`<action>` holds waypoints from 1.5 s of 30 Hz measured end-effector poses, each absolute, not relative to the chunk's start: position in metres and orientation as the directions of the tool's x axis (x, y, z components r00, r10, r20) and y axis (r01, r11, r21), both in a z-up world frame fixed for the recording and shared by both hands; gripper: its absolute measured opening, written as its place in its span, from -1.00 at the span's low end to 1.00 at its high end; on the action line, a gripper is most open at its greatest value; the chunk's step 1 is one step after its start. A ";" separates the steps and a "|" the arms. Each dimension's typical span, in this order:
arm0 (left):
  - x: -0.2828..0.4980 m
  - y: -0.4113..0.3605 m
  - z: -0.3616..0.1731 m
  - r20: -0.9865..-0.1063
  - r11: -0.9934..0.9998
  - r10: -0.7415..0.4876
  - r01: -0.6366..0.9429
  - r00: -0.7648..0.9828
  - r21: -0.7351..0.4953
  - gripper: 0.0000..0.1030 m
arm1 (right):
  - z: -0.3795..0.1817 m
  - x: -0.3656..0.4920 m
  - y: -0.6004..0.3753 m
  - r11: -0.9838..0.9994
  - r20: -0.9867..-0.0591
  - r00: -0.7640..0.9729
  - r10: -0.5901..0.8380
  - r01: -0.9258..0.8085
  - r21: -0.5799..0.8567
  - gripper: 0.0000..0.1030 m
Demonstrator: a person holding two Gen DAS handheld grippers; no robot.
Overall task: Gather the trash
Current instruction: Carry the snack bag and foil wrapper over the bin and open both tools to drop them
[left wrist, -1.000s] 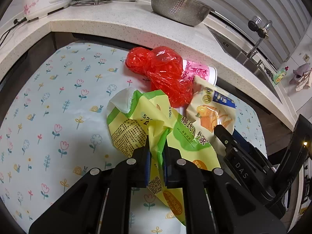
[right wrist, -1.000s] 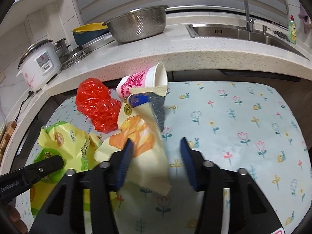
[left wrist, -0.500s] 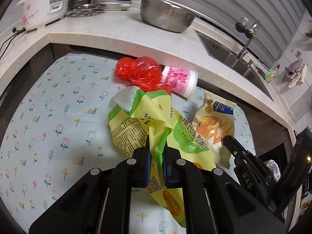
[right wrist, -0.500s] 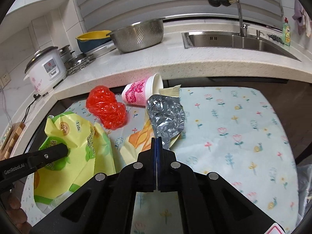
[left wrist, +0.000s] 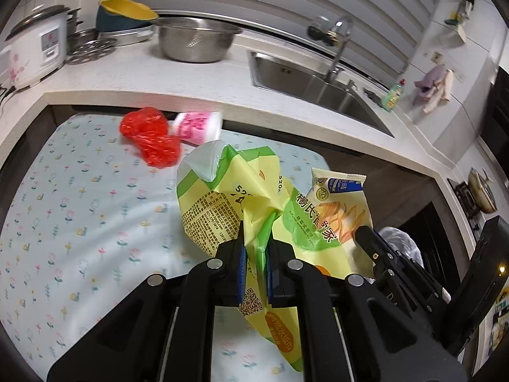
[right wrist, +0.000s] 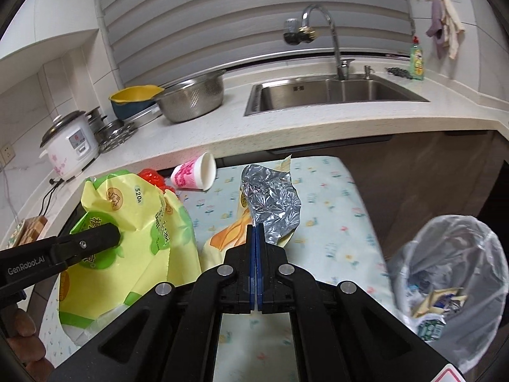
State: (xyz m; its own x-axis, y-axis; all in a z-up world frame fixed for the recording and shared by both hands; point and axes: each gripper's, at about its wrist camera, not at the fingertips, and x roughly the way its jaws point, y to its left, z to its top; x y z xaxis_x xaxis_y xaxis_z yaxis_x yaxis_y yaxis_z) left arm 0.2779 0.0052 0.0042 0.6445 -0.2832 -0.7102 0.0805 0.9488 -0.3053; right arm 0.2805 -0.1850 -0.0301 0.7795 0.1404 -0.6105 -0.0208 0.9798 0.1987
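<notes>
The crumpled yellow-and-green plastic snack bag (left wrist: 251, 203) is clamped between the jaws of the left gripper (left wrist: 255, 248) and hangs from them, its lower end trailing down past the jaws above the floral-patterned cloth (left wrist: 73, 210). In the right wrist view this bag (right wrist: 136, 222) fills the near left, with the left gripper's dark finger (right wrist: 95, 238) lying across its green panel. The orange-and-cream chip packet with silver foil lining (right wrist: 270, 200) is pinched at its lower edge by the right gripper (right wrist: 256, 242), whose jaws are together on the foil; in the left wrist view the packet (left wrist: 343, 203) sits just right of the yellow bag, partly hidden behind it.

Far on the cloth lie a crumpled red plastic bag (left wrist: 149, 140) and, touching it on the right, a pink-and-white paper cup (left wrist: 197, 125) tipped on its side, both close under the edge of the pale speckled stone worktop (left wrist: 178, 79). Neither is in any jaws.

At near right, beside the cloth, stands a bin lined with a translucent white plastic bag (right wrist: 451, 273), open at the top and holding some wrappers.

On the worktop stand a white rice cooker (right wrist: 68, 143), a perforated steel colander bowl (right wrist: 191, 98) and a yellow-and-blue basin (right wrist: 133, 102); right of them is a steel sink (right wrist: 331, 95) with a curved tap (right wrist: 321, 28) and a green detergent bottle (right wrist: 416, 59).
</notes>
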 end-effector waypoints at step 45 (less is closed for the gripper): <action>0.233 -0.256 -0.027 -0.743 0.852 -0.462 0.475 0.483 -0.221 -0.81 | -0.062 0.163 -0.413 0.900 -0.638 0.763 -0.105 0.346 0.265 -0.98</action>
